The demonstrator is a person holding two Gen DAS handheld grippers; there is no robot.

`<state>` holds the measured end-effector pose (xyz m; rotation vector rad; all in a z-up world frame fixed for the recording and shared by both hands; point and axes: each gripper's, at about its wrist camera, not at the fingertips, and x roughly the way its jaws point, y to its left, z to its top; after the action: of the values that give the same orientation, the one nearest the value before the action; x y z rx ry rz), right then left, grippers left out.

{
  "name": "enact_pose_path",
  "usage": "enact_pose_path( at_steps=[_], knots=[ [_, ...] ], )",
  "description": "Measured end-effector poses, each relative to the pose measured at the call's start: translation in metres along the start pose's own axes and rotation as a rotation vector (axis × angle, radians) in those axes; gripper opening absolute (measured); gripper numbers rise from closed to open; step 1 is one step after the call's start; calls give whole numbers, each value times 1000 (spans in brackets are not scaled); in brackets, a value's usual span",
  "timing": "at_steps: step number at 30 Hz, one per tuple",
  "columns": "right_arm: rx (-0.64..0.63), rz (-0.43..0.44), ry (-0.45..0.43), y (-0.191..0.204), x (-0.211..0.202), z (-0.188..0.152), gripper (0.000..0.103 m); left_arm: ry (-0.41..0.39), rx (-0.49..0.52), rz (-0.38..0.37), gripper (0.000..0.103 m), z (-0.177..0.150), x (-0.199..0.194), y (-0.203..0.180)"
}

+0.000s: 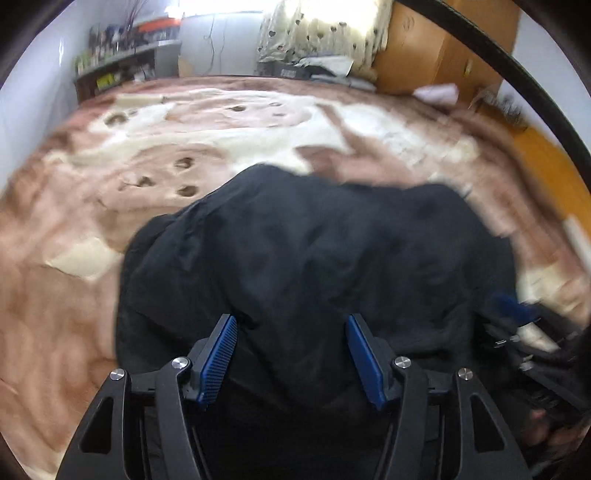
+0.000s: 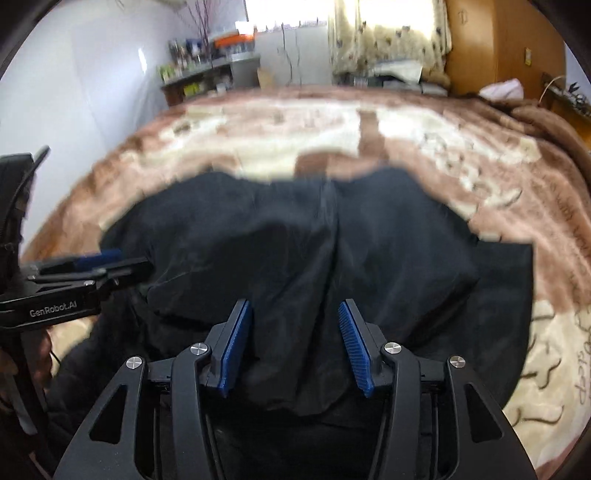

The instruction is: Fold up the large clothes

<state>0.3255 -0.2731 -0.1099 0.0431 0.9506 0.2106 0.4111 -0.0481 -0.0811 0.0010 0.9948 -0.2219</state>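
Note:
A large black garment lies bunched and creased on a brown and cream blanket. My left gripper hovers over the garment's near part, its blue pads apart and pressing on nothing. In the right wrist view the same garment is spread wider, with a seam down its middle. My right gripper stands open above its near edge, and no cloth is pinched. The left gripper shows at the left of that view, beside the garment's edge. The right gripper is a blur at the right of the left wrist view.
The blanket covers a wide bed. Behind it are a cluttered shelf, a patterned curtain and a wooden wardrobe. A pale cloth lies at the far right corner. Orange floor shows past the bed's right edge.

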Motion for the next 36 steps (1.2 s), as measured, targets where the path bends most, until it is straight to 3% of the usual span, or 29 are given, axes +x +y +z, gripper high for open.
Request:
enact_pose_path(
  at_steps=[6,13,19,23,27,33,36],
  knots=[
    [6,34,31,-11,17,-9,52,35,-7,-36,62,-13,18,8],
    [-42,-5,39,-2,27,-14,53,42,48,6,63,-20,26,-1],
    [-20,-20,103,-2,27,-11,53,77,2,-19,63,-21,26,5],
    [-21,-16,32,0,-16,-11,54,79,-77,-116,62,-23,-5,20],
    [11,7,-15,-10,-65,-29,58,52,-22,-120,63,-41,-48,30],
    [65,24,-16,-34,-117,-77,61,102,-36,-129,68,-92,-93,54],
    [107,13,-16,-52,-145,-107,70,141,-50,-117,68,-126,-106,69]
  ],
)
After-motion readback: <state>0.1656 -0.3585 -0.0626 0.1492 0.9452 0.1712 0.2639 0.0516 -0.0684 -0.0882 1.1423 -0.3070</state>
